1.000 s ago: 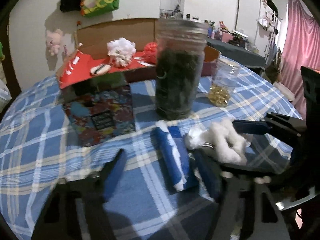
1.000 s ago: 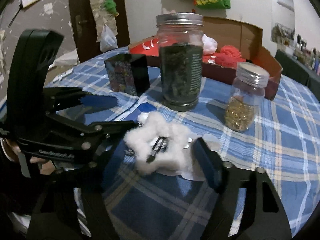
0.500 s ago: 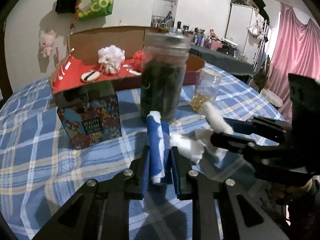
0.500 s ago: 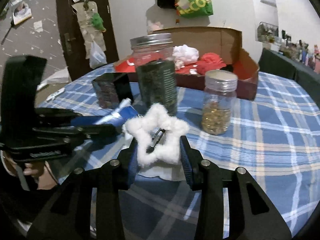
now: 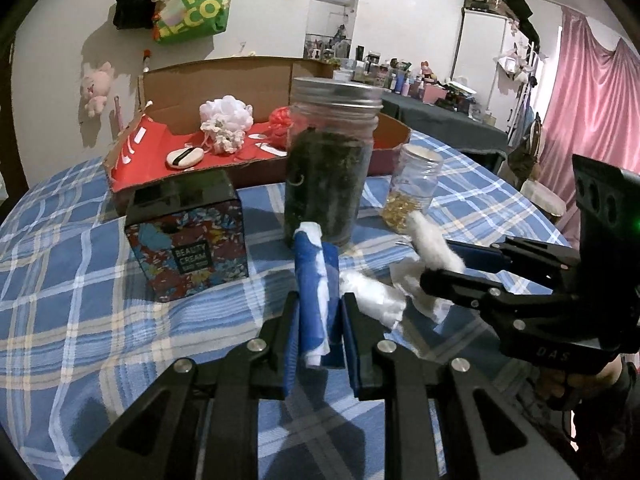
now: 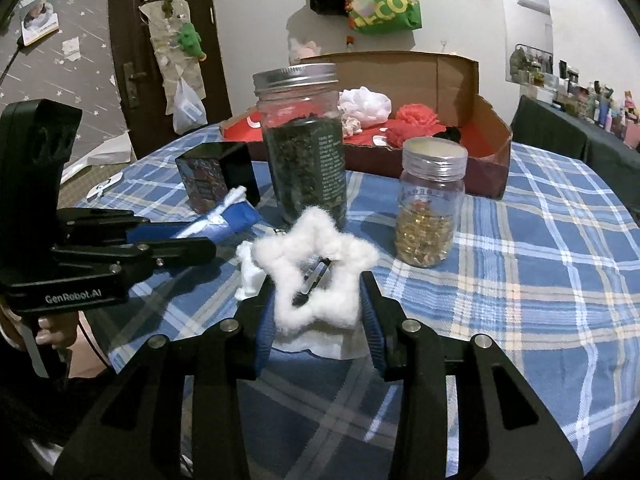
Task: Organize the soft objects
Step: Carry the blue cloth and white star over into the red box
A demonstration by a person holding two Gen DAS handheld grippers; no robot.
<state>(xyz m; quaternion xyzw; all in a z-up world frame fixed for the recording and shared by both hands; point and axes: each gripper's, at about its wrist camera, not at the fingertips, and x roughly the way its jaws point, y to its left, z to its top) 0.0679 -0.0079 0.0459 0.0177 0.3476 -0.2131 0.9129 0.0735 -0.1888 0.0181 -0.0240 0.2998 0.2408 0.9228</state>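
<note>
The left tool (image 5: 320,320) was closed on a rolled blue and white cloth (image 5: 314,288), which stood up between its fingers, lifted off the table (image 5: 60,280). The right tool (image 6: 318,312) was pinched around a fluffy white star (image 6: 316,272), also raised. Ahead of both, beyond the big jar (image 6: 304,148), the cardboard box (image 6: 472,92) already held a white pompom (image 6: 366,104) and a red one (image 6: 416,116). Carrying both pieces there seemed to be left

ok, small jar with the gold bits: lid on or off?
On. The small jar stands upright on the table, with its lid seated over the mouth in the right wrist view.
</note>
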